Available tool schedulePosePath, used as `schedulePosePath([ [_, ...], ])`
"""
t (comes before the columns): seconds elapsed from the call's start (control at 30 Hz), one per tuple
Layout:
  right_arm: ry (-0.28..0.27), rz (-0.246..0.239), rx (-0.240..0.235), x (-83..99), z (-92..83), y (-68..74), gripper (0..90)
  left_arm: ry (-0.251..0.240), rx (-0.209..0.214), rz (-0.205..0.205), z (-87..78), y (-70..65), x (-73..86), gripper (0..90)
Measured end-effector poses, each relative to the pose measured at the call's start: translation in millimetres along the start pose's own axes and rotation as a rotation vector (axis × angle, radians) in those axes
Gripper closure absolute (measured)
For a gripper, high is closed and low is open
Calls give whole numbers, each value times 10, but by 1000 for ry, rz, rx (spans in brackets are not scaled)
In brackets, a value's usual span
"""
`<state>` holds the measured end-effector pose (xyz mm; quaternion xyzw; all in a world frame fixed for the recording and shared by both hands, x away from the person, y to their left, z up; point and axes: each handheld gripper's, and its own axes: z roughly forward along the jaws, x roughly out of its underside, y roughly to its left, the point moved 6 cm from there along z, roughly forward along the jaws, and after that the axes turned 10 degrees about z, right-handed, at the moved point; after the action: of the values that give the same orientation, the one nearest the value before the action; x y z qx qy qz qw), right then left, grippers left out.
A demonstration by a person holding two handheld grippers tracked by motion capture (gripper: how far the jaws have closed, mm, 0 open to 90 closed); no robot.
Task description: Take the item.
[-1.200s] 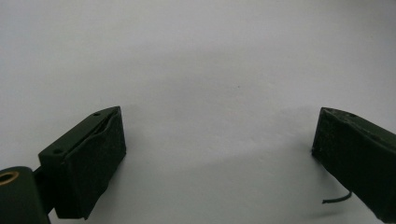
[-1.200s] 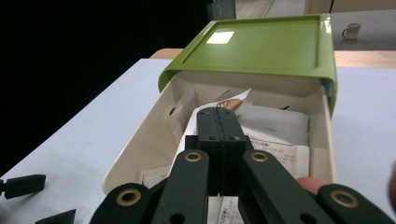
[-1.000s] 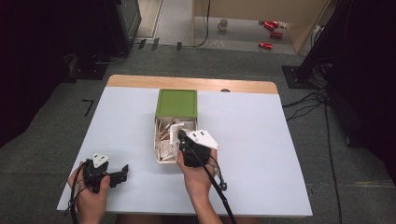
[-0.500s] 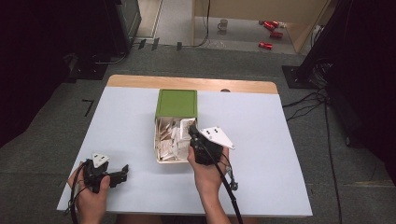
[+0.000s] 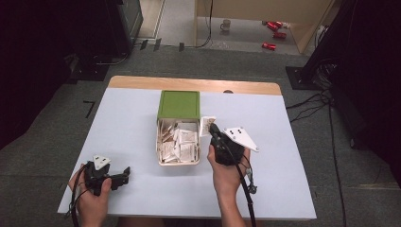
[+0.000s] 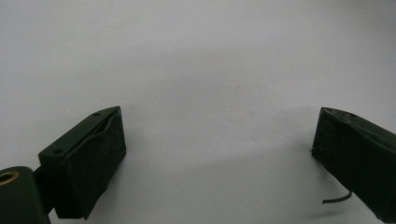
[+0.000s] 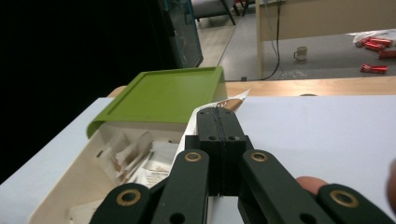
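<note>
A cream box (image 5: 159, 142) holding several white sachets (image 5: 182, 142) stands mid-table, its green lid (image 5: 178, 104) slid back over the far half. My right gripper (image 5: 213, 128) hovers just right of the box, shut on one white sachet (image 5: 207, 125). In the right gripper view the jaws (image 7: 218, 114) press together with the sachet's paper (image 7: 236, 99) sticking out past them, the lid (image 7: 163, 93) and the box (image 7: 65, 186) at the left. My left gripper (image 5: 124, 174) rests near the front left corner, open, with bare table between its pads (image 6: 100, 158).
The pale table (image 5: 293, 142) has a wooden strip (image 5: 189, 85) along its far edge. On the floor beyond lie a mug (image 5: 226, 24) and red cans (image 5: 274, 26). Cables (image 5: 326, 99) run at the right.
My right gripper has moved from over the box's right side to the right and slightly up, carrying the sachet clear of the box. The left gripper has stayed put.
</note>
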<state>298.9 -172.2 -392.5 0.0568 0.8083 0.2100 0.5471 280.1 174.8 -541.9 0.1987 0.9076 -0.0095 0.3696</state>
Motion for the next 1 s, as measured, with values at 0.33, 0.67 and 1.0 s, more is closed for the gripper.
schedulePosePath([
  [0.33, 1, 18, 56, 50, -19, -283, 900, -2, -1, 0, 1, 0, 0, 30],
  [0.67, 12, 24, 108, 143, 2, -589, 900, -2, -1, -1, 1, 0, 0, 30],
  [1.0, 34, 36, 161, 282, 38, -850, 900, -2, -1, 1, 0, 1, 1, 30],
])
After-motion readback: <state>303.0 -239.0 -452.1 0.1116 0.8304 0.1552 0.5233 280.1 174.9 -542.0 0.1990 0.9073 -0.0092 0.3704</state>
